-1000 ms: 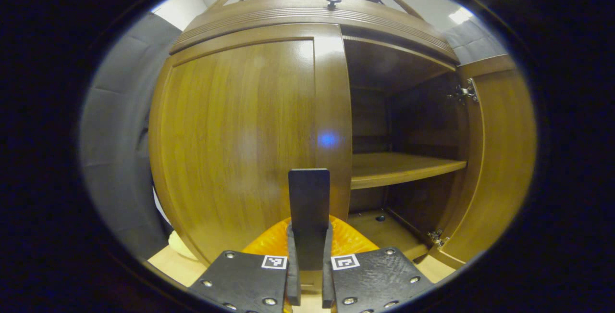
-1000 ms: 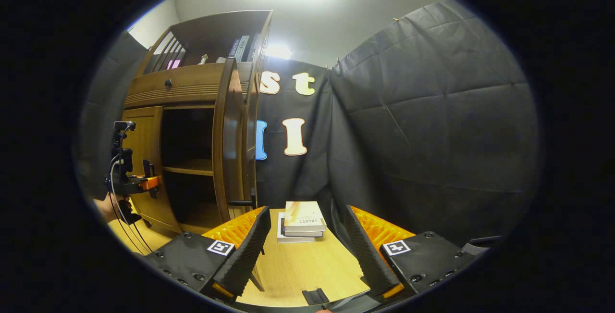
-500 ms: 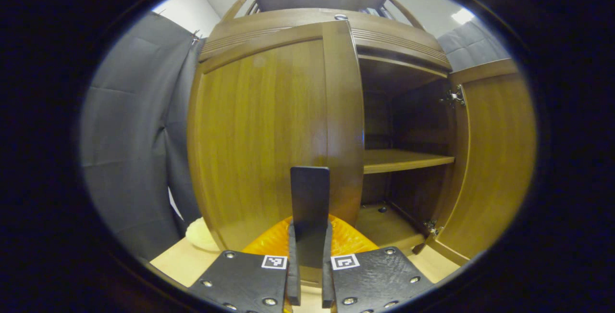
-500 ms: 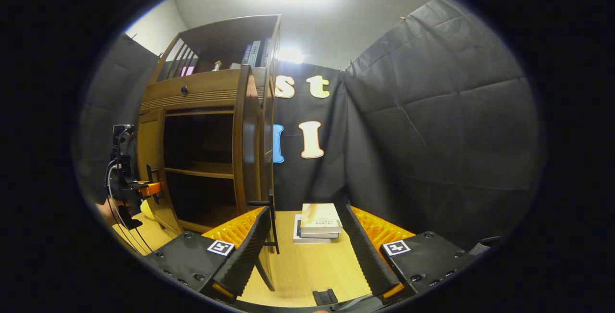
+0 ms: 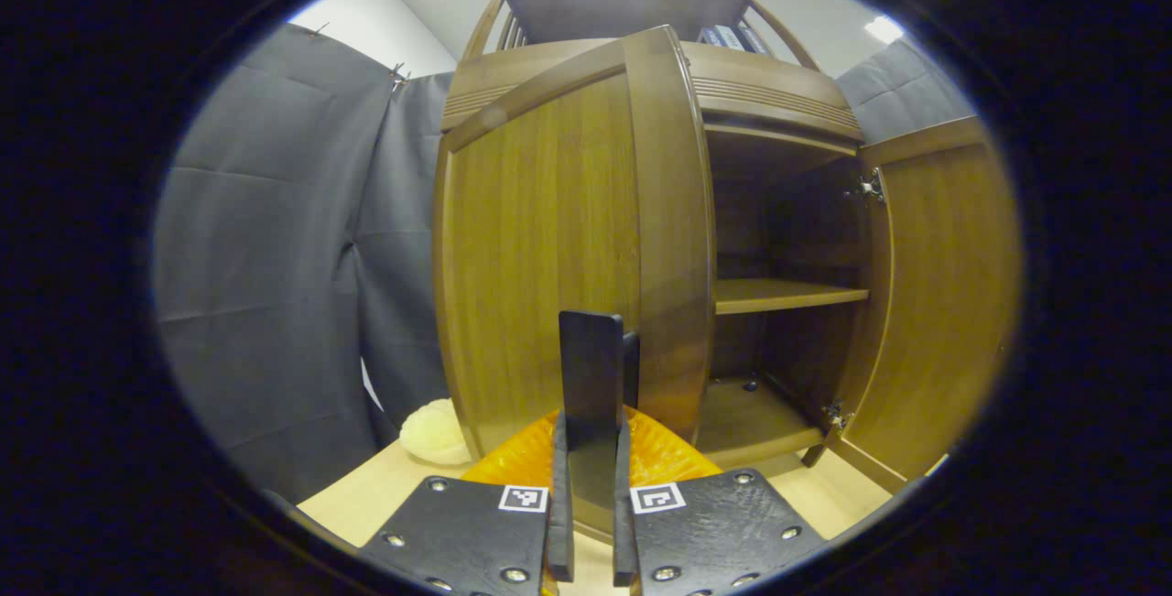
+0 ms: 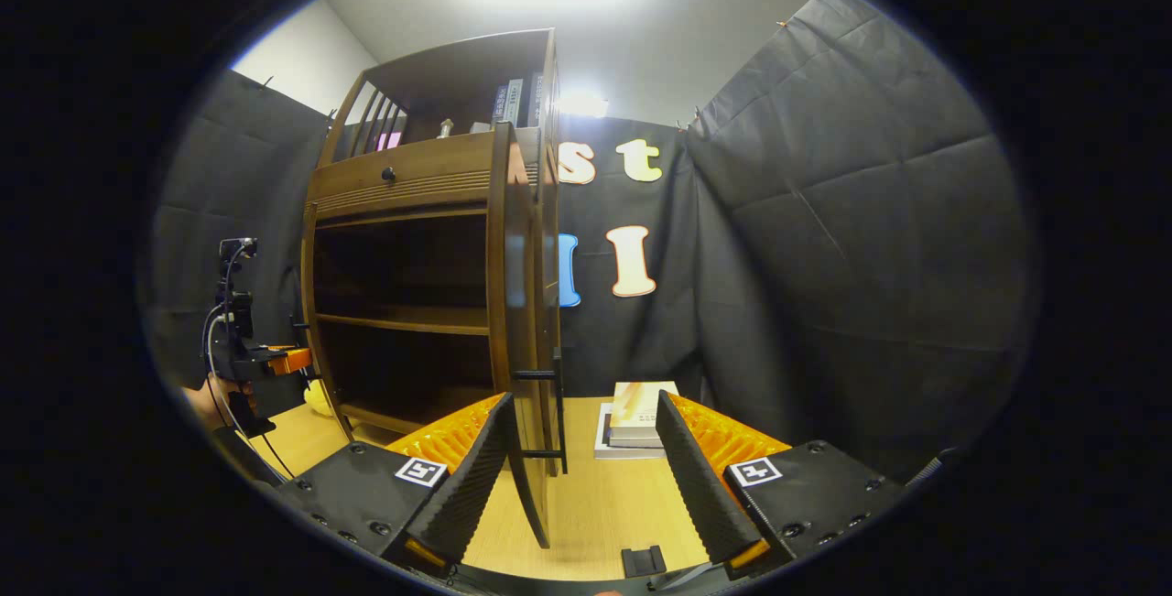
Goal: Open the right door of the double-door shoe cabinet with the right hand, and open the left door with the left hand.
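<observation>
The wooden shoe cabinet [image 5: 769,97] stands with both doors swung out. My left gripper [image 5: 591,422] is shut on the dark vertical handle [image 5: 591,367] of the left door [image 5: 549,248], which is partly open. In the right gripper view that left gripper [image 6: 265,363] and the hand [image 6: 206,399] holding it sit at the cabinet's left side. The right door [image 6: 517,321] shows edge-on, wide open, its bar handle [image 6: 557,413] in line with the gap of my right gripper [image 6: 583,402], whose fingers are open and pressing on nothing. The right door's inner face [image 5: 943,303] also appears in the left gripper view.
Inside the cabinet is a bare shelf [image 5: 787,296] over a bare floor board. A stack of books [image 6: 636,404] lies on the table [image 6: 586,504] right of the cabinet. A pale lumpy object [image 5: 435,431] sits by the cabinet's left foot. A small black piece [image 6: 645,561] lies near the front edge.
The left door has swung further open with my left gripper holding its handle. The right door has drifted toward the middle of the right gripper view; that gripper stays open.
</observation>
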`<state>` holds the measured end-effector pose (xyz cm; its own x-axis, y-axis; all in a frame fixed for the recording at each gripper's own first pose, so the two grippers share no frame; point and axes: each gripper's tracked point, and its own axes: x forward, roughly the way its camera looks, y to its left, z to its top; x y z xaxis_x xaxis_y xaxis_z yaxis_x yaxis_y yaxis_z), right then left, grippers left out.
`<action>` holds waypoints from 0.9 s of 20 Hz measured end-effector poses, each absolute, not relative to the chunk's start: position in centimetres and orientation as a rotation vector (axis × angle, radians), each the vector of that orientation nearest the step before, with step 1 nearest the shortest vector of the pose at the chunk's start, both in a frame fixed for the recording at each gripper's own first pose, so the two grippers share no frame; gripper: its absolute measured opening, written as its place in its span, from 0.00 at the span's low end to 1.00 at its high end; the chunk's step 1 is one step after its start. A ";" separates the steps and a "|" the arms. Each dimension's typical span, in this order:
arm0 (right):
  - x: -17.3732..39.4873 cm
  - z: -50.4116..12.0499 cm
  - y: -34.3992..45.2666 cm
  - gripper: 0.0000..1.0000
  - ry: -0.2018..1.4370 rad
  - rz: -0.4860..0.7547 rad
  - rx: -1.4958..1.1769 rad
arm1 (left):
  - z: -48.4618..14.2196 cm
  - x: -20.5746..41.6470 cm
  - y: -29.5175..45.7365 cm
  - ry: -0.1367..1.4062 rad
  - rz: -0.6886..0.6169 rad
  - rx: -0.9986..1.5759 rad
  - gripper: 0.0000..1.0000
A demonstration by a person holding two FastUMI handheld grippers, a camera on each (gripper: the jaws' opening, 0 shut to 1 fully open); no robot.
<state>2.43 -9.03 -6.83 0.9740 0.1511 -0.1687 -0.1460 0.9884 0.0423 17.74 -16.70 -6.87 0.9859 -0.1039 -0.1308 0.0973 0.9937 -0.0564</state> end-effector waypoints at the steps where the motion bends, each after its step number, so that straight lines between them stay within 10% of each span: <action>1: 2.3 -7.0 -8.7 0.96 0.175 0.162 0.025 | -6.8 17.4 -16.1 0.135 -0.098 -0.055 0.21; 18: -0.2 -6.1 0.2 0.92 0.179 0.213 0.037 | -7.0 13.5 -8.5 0.147 -0.144 -0.054 0.20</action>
